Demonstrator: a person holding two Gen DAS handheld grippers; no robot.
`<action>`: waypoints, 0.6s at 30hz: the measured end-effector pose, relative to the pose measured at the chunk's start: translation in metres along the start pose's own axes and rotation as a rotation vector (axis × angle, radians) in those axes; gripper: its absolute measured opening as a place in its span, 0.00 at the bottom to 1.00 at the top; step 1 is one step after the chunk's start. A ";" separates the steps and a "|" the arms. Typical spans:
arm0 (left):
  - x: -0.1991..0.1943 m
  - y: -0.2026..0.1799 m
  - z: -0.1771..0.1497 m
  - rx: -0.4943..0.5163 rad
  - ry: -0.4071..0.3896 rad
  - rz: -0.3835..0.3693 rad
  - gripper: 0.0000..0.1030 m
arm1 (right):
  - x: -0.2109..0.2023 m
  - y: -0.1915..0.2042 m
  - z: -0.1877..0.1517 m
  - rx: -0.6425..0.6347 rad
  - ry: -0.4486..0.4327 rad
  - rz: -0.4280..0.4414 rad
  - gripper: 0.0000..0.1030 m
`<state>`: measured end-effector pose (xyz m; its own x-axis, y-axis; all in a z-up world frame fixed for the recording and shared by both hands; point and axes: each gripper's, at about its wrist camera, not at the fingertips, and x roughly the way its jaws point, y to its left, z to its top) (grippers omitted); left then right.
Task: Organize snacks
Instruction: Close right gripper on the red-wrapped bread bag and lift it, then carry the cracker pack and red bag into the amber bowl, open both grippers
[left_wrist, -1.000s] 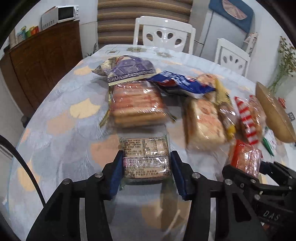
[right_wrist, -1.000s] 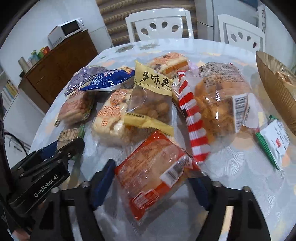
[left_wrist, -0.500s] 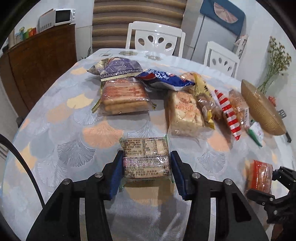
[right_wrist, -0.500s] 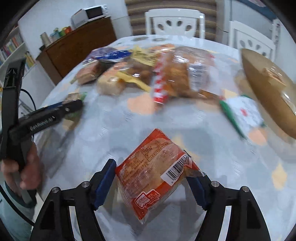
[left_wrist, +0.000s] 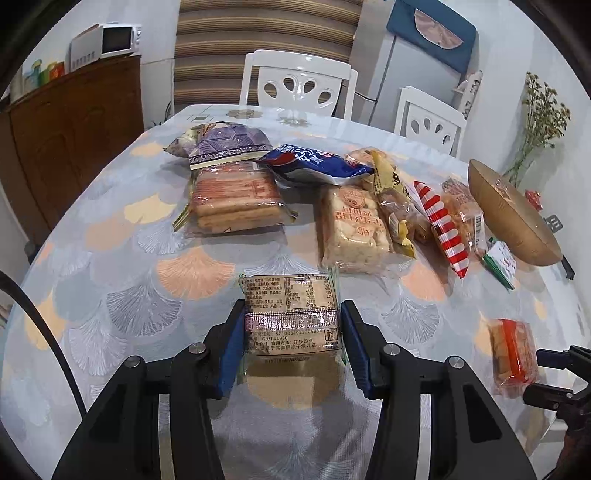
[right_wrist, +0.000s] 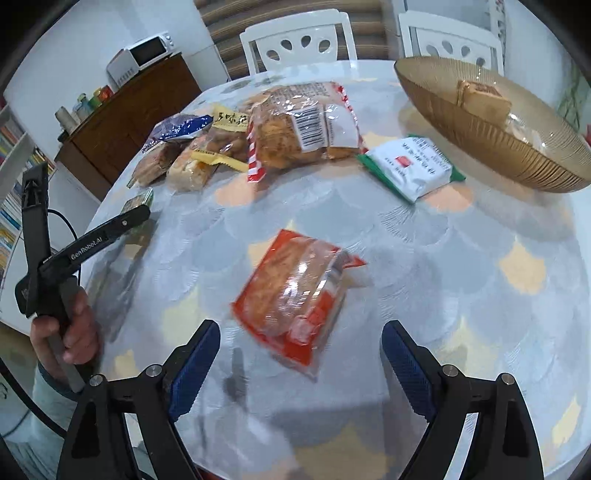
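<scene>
My left gripper (left_wrist: 293, 308) is shut on a small clear packet of biscuits (left_wrist: 291, 291), held label-up just above the patterned table (left_wrist: 122, 258). The same gripper (right_wrist: 136, 212) shows at the left of the right wrist view, with a hand (right_wrist: 74, 332) on its handle. My right gripper (right_wrist: 301, 328) is opening. An orange-wrapped bun packet (right_wrist: 295, 295) lies blurred on the table between its wide jaws, with a gap at each pad. In the left wrist view this orange packet (left_wrist: 513, 354) rests near the table's right edge, beside my right gripper (left_wrist: 543, 376).
A heap of snack bags (left_wrist: 351, 206) fills the table's middle. A ribbed brown bowl (right_wrist: 517, 147) at the right holds one wrapped cake (right_wrist: 480, 98). A green and white packet (right_wrist: 410, 166) lies before the bowl. Two white chairs (left_wrist: 299, 81) stand behind.
The right gripper carried the orange packet away from the heap toward the near table edge, then its jaws spread and let it go. The left gripper keeps its packet, hardly moved.
</scene>
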<state>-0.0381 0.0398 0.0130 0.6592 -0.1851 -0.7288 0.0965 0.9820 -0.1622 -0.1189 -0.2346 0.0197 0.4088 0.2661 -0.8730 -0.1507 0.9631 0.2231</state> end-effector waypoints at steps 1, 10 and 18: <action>0.000 0.000 0.000 0.000 0.001 0.000 0.45 | 0.006 0.004 0.004 0.005 0.007 0.002 0.78; 0.001 0.002 -0.001 -0.003 0.007 -0.003 0.45 | 0.043 0.032 0.039 -0.046 -0.010 -0.035 0.68; -0.007 -0.003 -0.001 0.019 -0.020 -0.007 0.45 | 0.042 0.055 0.020 -0.153 -0.109 -0.173 0.48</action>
<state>-0.0440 0.0384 0.0174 0.6731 -0.1915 -0.7144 0.1150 0.9813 -0.1547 -0.0917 -0.1695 0.0040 0.5338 0.1092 -0.8385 -0.2016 0.9795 -0.0008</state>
